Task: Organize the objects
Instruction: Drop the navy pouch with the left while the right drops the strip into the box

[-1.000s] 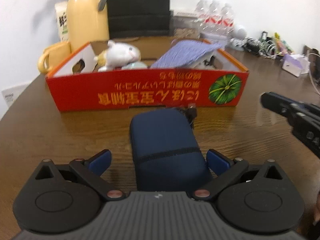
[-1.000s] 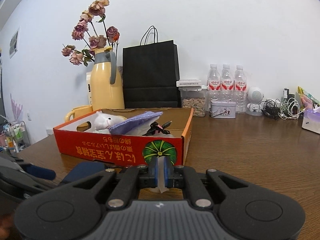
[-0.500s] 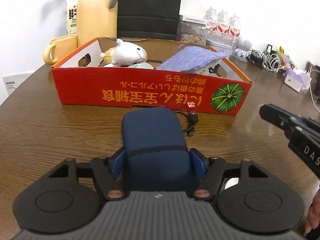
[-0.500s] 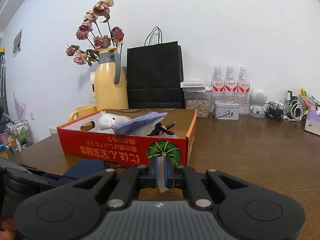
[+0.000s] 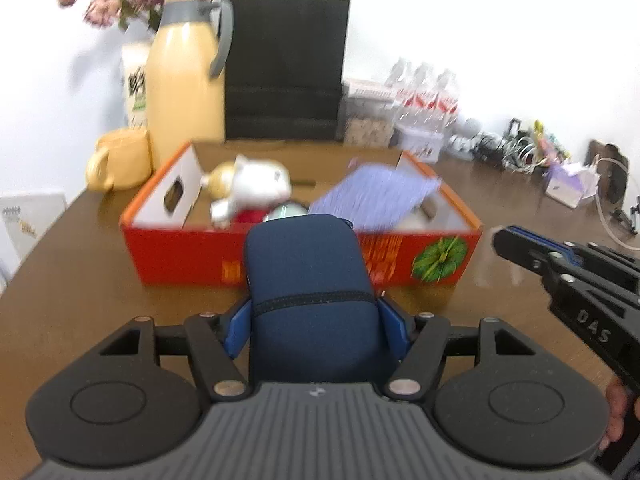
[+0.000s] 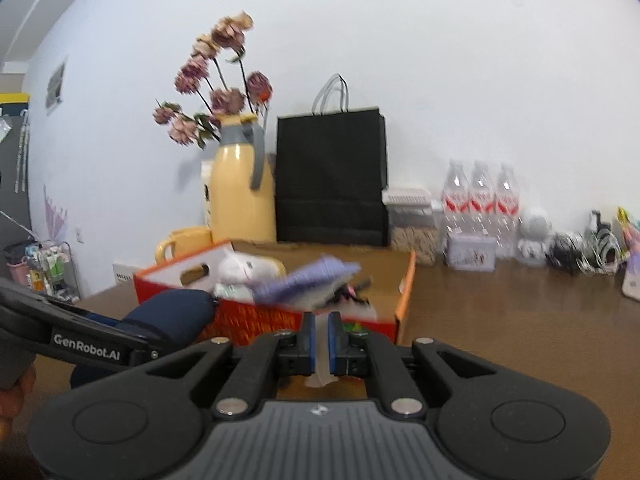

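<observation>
My left gripper [image 5: 314,330] is shut on a dark blue zip pouch [image 5: 308,280] and holds it lifted, just in front of the red cardboard box [image 5: 192,258]. The box holds a white plush toy [image 5: 252,184], a purple cloth [image 5: 376,194] and small items. In the right wrist view the pouch [image 6: 168,314] shows at the left, before the box [image 6: 256,318]. My right gripper [image 6: 320,340] is shut on a thin white slip of paper [image 6: 320,376], to the right of the left gripper.
Behind the box stand a yellow thermos jug [image 5: 186,84] with dried flowers, a yellow mug [image 5: 120,158] and a black paper bag [image 5: 286,68]. Water bottles [image 6: 480,208], a tin, a white speaker and tangled cables [image 6: 580,246] line the back right of the wooden table.
My left gripper closed on the blue pouch and lifted it off the table toward the box. My right gripper stayed shut on the paper slip and rose a little.
</observation>
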A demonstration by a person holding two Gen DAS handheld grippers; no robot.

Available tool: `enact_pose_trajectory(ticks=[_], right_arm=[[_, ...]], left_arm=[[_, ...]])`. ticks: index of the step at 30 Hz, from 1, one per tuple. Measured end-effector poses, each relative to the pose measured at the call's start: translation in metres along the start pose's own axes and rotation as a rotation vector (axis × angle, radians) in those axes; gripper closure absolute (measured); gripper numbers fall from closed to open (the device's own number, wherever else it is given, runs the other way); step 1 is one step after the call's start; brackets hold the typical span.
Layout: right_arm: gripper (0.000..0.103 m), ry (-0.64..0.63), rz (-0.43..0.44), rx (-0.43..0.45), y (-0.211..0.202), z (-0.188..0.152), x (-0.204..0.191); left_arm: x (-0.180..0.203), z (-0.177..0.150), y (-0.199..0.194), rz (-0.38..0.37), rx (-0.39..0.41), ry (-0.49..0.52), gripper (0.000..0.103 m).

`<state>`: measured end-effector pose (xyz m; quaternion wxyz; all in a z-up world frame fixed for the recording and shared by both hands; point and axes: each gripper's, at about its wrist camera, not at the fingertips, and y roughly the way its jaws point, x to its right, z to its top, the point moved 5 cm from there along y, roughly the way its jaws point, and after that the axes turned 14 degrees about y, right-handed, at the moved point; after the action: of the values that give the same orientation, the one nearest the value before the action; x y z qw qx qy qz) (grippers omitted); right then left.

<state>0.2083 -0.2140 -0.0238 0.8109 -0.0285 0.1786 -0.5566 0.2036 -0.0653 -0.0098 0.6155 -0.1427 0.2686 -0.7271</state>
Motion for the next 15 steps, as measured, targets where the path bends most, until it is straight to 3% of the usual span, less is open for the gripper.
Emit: enact_pose_trajectory(ticks=[7,15], right_arm=[[0.098,-0.025,0.023,0.065,0.023,0.044,-0.012],[0.098,-0.009,0.004,0.061,0.08,0.072,-0.005]], left_arm=[[-0.009,0.056,0.0,-0.011,0.08,0.03,0.036],[-0.02,0.091,0.051,-0.019,0.088,0.005,0.036]])
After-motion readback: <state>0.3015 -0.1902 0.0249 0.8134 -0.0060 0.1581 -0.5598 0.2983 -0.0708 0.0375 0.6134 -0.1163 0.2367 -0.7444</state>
